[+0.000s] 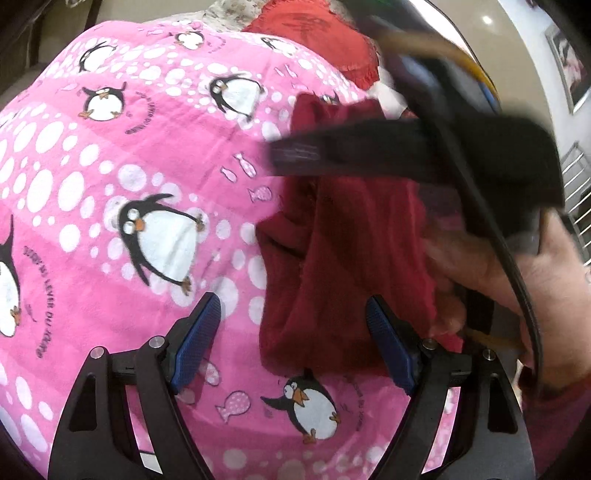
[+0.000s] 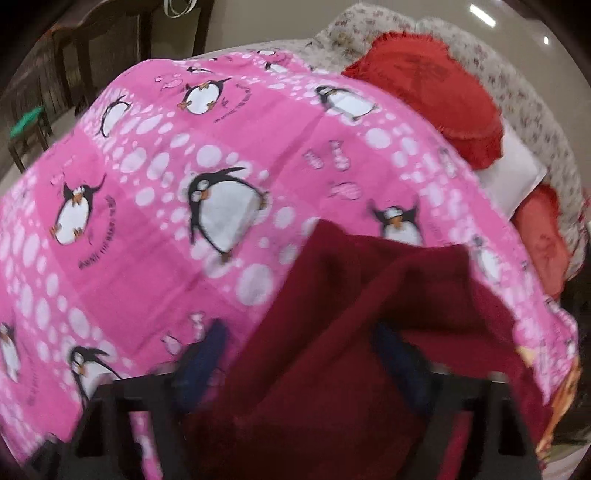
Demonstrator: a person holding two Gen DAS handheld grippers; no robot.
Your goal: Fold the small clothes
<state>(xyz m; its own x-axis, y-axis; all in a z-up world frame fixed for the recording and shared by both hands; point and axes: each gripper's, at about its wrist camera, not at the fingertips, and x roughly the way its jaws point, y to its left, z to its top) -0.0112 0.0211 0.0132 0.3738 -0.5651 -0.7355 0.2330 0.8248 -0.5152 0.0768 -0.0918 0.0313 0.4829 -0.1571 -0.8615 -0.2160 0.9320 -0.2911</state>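
Note:
A dark red garment (image 1: 343, 258) lies bunched in folds on a pink penguin-print blanket (image 1: 129, 166). My left gripper (image 1: 297, 345) hovers low over its near end, open. Its blue pads (image 1: 201, 341) stand wide apart, with only the garment's lower left part between them. In the left wrist view, my right gripper (image 1: 332, 155) reaches in from the right across the garment, blurred, held by a hand (image 1: 517, 273). In its own view, the right gripper (image 2: 303, 365) has its fingers (image 2: 205, 365) apart around a raised fold of the garment (image 2: 332, 332). It looks open, and blur hides any contact.
A red fringed cushion (image 2: 424, 96) and a white pillow (image 2: 517, 177) lie at the far end against a floral cover (image 2: 369, 33). Dark wooden chairs (image 2: 55, 85) stand beyond the blanket's left edge. A cable (image 1: 517, 295) loops by the hand.

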